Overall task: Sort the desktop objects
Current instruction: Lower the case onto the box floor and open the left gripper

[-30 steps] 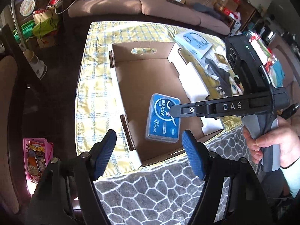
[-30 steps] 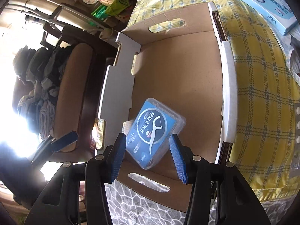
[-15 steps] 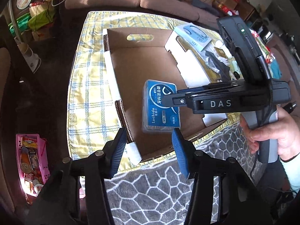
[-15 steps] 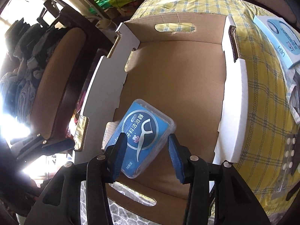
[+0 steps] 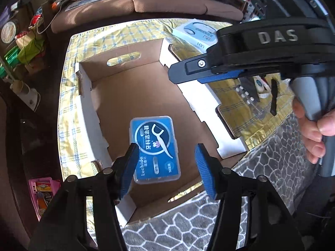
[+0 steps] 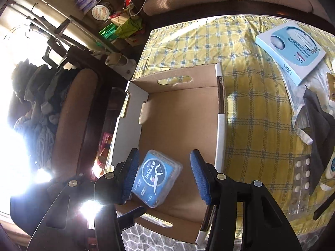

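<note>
One floss case (image 5: 155,149) lies flat on the box (image 5: 134,90) floor, toward its near end; both grippers hang above the box, left (image 5: 167,168) and right (image 6: 164,174), jaws part-open after just widening, pads clear of the case; a pill strip (image 6: 301,185) lies outside the box.

I am working in a lived-in home living room. A brown cushioned sofa (image 5: 134,2) is running along behind the low table, which is wearing a yellow checked cloth (image 6: 257,113). A grey patterned rug (image 5: 184,228) is lying under my grippers. Bags and household clutter (image 6: 117,29) are piling up in the corner, clothes are heaping on an armchair (image 6: 69,125), and sunlight is glaring in from the left.
</note>
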`<state>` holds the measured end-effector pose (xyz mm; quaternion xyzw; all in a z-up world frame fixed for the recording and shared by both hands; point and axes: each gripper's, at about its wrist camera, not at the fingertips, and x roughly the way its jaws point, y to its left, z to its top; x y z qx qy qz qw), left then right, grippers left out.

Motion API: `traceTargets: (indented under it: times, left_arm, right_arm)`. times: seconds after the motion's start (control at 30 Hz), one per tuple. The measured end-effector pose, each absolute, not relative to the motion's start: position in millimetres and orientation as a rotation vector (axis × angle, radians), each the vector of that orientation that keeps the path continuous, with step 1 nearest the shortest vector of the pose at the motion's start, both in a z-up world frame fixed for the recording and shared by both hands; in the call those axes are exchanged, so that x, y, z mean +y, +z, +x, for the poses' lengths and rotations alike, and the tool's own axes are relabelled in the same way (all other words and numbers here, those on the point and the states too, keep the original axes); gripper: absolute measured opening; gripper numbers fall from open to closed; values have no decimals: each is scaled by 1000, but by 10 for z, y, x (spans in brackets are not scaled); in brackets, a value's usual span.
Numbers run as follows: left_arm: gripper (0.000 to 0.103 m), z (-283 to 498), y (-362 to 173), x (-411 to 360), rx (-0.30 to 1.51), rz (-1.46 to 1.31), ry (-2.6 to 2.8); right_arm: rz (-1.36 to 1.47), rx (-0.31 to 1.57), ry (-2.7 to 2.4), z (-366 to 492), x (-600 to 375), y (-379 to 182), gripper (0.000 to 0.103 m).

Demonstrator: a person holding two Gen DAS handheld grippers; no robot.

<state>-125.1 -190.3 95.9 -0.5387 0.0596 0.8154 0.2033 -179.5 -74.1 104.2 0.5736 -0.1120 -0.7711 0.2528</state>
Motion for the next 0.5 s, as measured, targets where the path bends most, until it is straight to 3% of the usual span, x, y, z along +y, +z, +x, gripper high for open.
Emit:
traceTargets:
  times: [0.13,0.23,0.5]
  left_arm:
    - [66,-1462,773,-1687,343,-1547,2327]
    - [69,-1583,665,-1665,373,-1594,2350]
    - [62,-1569,469,-1695,326,-1655,2340]
  right_arm:
    - [1563,-271,-2095,-1749,-605,1073,59]
    - [1553,-269,-2102,-1710,-491,1078,63]
    - [1547,-303,-2098,-1699,-282,1010,65]
